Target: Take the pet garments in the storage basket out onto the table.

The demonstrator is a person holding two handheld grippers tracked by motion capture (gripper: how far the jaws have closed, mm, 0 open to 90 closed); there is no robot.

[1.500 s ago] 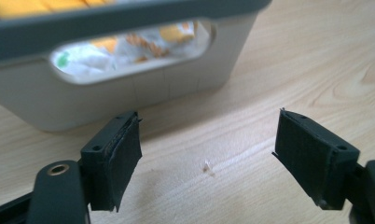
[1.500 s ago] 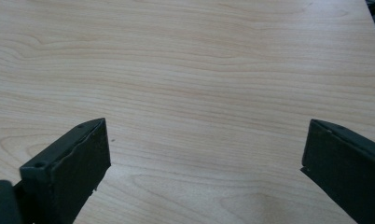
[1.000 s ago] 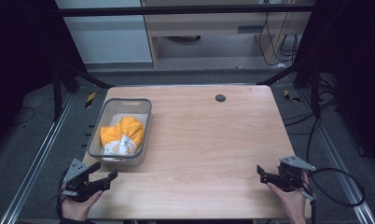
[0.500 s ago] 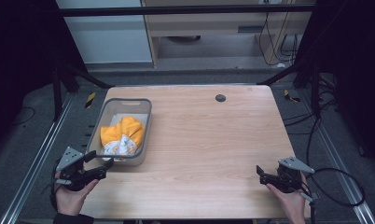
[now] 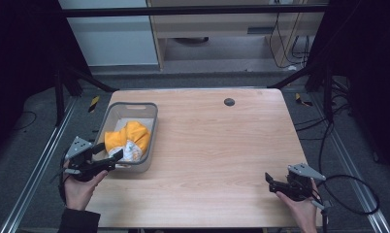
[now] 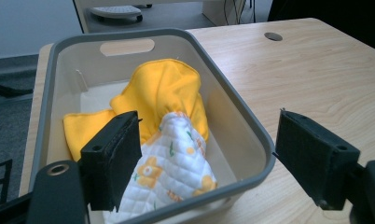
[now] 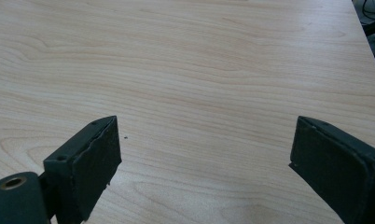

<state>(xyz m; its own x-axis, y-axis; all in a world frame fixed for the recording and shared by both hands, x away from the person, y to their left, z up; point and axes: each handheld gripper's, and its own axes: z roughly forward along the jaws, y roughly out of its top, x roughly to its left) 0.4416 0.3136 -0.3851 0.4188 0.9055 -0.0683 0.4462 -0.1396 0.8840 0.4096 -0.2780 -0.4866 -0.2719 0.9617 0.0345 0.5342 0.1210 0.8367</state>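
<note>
Your left gripper (image 6: 209, 158) gapes empty astride the bin (image 6: 251, 133) rim; next, reach forward for the cloth (image 6: 167, 93).

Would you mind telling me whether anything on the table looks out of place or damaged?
Nothing stands out. The grey bin sits upright at the table's left edge with the yellow cloth bunched inside it, nothing spilled. Both grippers, left and right, are open.

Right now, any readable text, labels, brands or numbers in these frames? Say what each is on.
None readable.
Grey bin: no label showing.
Yellow cloth with its floral quilted lining: a flower pattern, no words.
Wooden table: bare grain and a dark round grommet, unmarked.
</note>
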